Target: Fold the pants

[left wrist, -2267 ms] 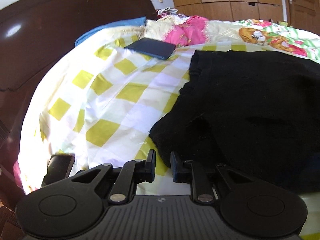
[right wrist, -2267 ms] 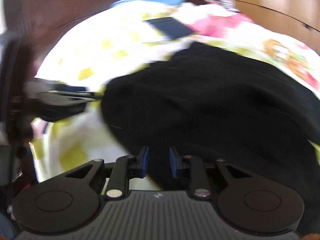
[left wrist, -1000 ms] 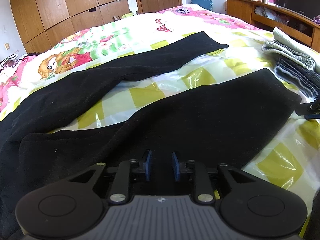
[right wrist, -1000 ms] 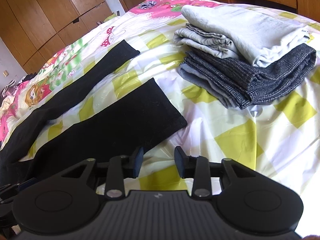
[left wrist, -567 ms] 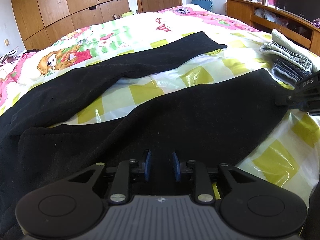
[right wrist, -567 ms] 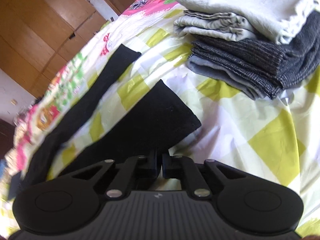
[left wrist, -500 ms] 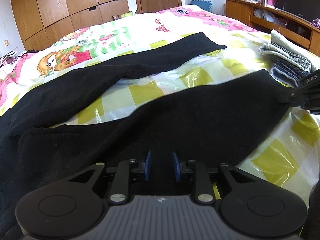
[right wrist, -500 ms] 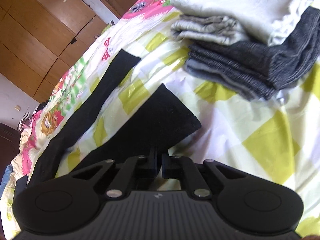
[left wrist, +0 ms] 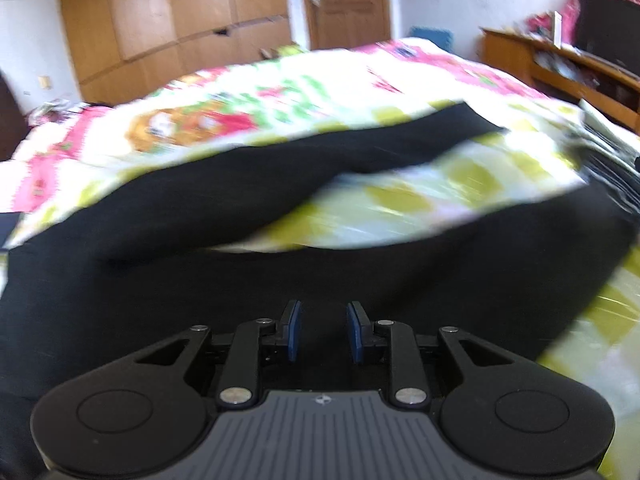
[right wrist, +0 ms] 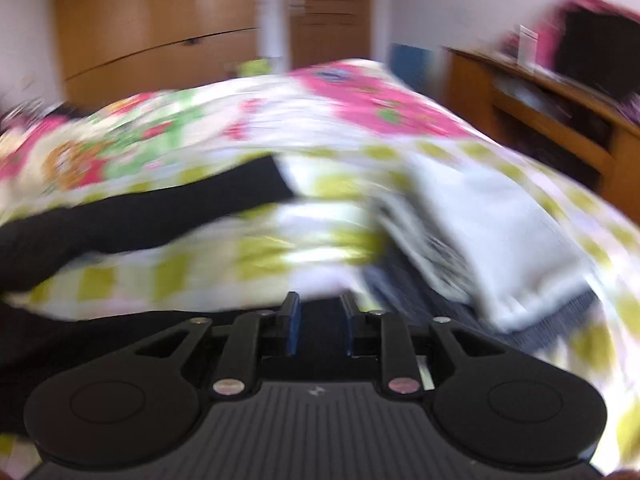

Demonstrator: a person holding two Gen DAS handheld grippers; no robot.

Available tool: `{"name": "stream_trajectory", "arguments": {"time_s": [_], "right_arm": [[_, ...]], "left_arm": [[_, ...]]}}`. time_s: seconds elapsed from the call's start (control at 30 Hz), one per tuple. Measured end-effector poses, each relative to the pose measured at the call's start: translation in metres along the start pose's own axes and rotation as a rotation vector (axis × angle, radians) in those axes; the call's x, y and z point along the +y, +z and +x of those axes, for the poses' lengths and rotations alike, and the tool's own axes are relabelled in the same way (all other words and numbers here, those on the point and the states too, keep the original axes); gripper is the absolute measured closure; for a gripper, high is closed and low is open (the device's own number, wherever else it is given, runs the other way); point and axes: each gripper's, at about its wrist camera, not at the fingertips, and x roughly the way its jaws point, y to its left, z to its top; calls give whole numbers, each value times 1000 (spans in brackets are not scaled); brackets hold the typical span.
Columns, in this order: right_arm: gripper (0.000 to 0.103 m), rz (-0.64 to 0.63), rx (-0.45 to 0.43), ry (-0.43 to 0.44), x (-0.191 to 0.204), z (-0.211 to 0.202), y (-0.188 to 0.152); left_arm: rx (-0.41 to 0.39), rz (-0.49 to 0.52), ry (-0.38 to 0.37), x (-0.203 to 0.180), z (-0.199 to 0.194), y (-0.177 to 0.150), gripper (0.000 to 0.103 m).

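Note:
Black pants lie spread on the checked bed cover (left wrist: 400, 208). The far leg (left wrist: 280, 184) runs off to the right and the near leg (left wrist: 440, 272) sits under my left gripper (left wrist: 322, 330). That gripper is open just above the cloth, with only dark fabric showing in the gap. In the blurred right wrist view the far leg (right wrist: 160, 208) crosses the left side, and the near leg (right wrist: 100, 336) reaches in from the left up to my right gripper (right wrist: 319, 320). Its jaws are opening, with black cloth showing between the parted pads.
A stack of folded grey and white clothes (right wrist: 500, 232) lies just beyond the right gripper, and its edge (left wrist: 612, 168) shows at the far right of the left wrist view. A wooden wardrobe (left wrist: 180, 20) and door (left wrist: 344, 0) stand behind the bed. A low wooden cabinet (right wrist: 540, 112) is on the right.
The right gripper shut on the near leg's end, then rose and rolled level, and its pads now stand apart. The left gripper slid across the pants with the same gap. Both views are blurred.

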Motion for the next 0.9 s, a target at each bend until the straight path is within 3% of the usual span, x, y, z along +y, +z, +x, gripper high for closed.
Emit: {"name": "stream_trajectory", "arguments": {"time_s": [0.1, 0.27, 0.43, 0.57, 0.67, 0.77, 0.9], "right_arm": [[73, -179, 51, 182, 69, 63, 43], [74, -464, 96, 397, 205, 168, 114], [62, -648, 109, 458, 296, 234, 152], [53, -763, 191, 472, 336, 274, 157], [49, -834, 265, 447, 354, 304, 146], [44, -837, 260, 437, 361, 317, 135], [50, -752, 245, 472, 350, 321, 133]], "left_arm": [[-34, 4, 106, 64, 1, 8, 63], [-35, 47, 303, 178, 24, 31, 63], [78, 39, 353, 284, 66, 52, 57], [136, -24, 328, 339, 96, 58, 56], [159, -48, 307, 358, 118, 62, 46], [233, -39, 300, 366, 145, 55, 45], [265, -41, 316, 363, 165, 38, 46]]}}
